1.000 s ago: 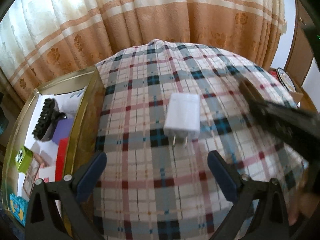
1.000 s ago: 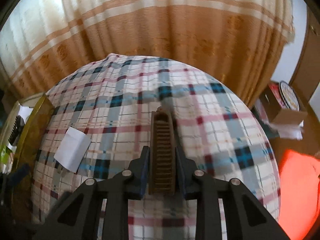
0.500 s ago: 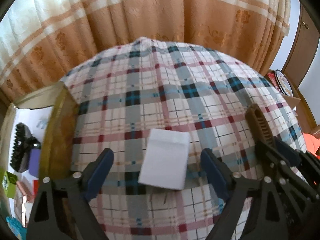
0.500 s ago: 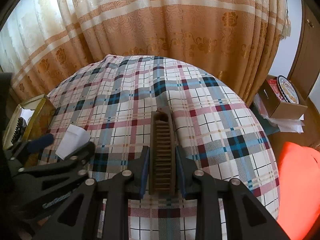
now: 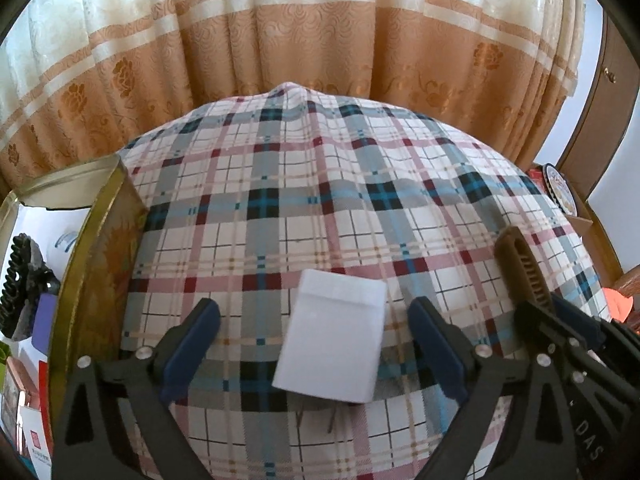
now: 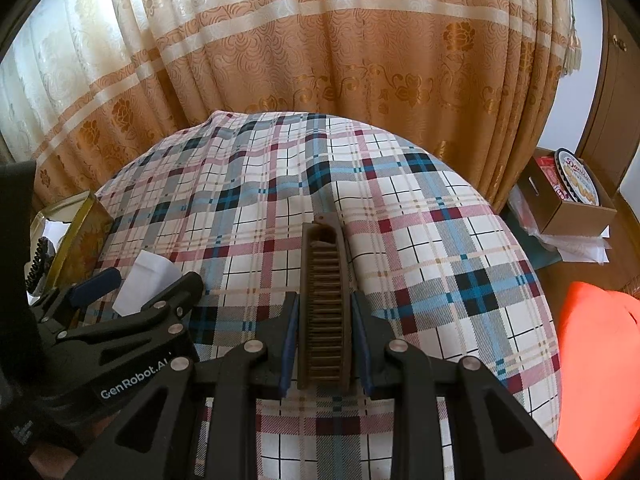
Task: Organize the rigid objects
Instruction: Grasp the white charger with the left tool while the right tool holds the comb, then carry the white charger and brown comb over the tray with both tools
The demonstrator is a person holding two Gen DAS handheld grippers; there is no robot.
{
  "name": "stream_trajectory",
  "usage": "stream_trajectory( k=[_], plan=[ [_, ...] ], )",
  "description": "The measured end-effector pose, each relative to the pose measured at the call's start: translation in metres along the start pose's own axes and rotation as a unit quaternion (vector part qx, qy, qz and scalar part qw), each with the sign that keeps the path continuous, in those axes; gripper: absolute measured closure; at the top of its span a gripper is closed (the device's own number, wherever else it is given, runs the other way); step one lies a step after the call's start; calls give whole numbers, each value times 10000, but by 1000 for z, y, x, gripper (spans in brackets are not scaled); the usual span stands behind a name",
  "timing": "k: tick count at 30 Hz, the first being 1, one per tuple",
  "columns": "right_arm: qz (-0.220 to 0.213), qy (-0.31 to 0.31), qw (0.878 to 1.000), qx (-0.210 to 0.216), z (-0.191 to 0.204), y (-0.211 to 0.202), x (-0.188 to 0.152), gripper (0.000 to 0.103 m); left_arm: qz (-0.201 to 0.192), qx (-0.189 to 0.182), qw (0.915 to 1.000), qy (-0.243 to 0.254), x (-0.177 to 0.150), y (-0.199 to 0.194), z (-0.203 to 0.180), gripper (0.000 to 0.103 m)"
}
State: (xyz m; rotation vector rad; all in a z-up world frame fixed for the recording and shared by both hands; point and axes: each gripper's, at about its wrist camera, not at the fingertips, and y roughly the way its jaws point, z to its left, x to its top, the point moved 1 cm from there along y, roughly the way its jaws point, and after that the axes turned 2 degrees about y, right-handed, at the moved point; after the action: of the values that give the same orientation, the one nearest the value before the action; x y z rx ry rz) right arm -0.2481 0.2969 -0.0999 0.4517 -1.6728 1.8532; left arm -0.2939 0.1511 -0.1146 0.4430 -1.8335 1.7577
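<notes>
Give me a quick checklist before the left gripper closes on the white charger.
1. White charger lies between the left gripper fingers: ok.
2. Left gripper open wide enough, gaps showing on both sides, after its jaws just widened again: ok.
3. Charger flat on the plaid cloth, prongs toward the camera: ok.
4. Right gripper shut on the brown comb: ok.
5. Right gripper clear of the charger: ok.
6. Free spot in the gold tin: cannot tell.

A white charger [image 5: 334,348] lies on blue, red and grey plaid cloth [image 5: 320,200]; a brown comb [image 6: 324,312]; far orange-and-cream floral curtains [image 5: 280,40].
</notes>
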Motion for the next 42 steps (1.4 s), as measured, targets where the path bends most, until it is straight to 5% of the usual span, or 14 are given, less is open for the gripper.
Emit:
stream_trajectory(
  k=[5, 10, 12, 17, 42],
  plan=[
    [2, -18, 10000, -23, 0, 0, 0, 75, -28, -41, 10000, 26, -1, -1, 0, 11],
    [0, -18, 10000, -34, 0, 0, 0, 75, -152, -207, 9993, 261, -3, -8, -10, 35],
    [-2, -1, 10000, -19, 0, 0, 0, 75, -203, -256, 9989, 344, -3, -11, -13, 52],
    [-8, 20, 10000, -42, 0, 0, -1, 75, -235, -284, 9985, 400, -8, -15, -15, 63],
    [-26, -6, 9996, -273, -1, -2, -3, 75, -188, -160, 9995, 192, -62, -54, 6, 64]
  ],
)
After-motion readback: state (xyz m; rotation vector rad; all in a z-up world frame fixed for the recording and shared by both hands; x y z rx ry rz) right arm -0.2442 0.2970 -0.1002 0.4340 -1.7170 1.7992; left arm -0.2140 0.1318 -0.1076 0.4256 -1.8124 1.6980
